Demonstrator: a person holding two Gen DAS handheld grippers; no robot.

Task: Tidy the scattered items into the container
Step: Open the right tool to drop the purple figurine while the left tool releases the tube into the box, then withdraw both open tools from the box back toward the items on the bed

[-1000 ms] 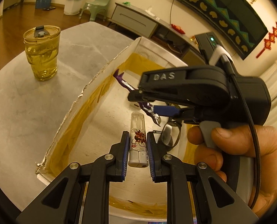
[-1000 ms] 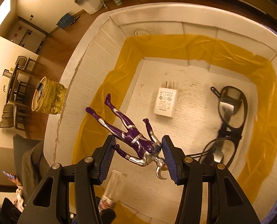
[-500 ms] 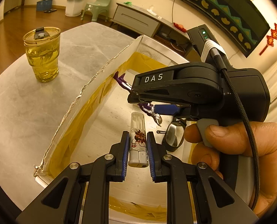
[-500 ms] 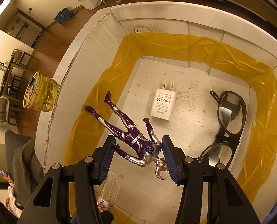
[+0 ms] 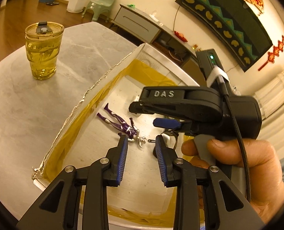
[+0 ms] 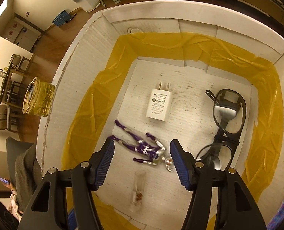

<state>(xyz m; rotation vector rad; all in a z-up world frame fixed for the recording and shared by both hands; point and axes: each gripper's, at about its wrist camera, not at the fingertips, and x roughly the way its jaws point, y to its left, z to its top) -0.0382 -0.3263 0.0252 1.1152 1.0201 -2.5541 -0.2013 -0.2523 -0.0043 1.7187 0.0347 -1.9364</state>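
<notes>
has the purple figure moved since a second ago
Yes. The purple figure has dropped from between the right gripper fingers, whose jaws are opening, onto the box floor near the white charger.

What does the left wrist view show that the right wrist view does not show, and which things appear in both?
Only the left wrist view: the right gripper's black body with the hand around its handle, the grey table, and the left gripper, its fingers opening with nothing between them.

Only the right wrist view: the white charger, the clear lighter lying blurred on the box floor, and the right gripper from behind, fingers opening above the figure.

Both: the box, the purple figure, the glasses and the yellow jar.
</notes>
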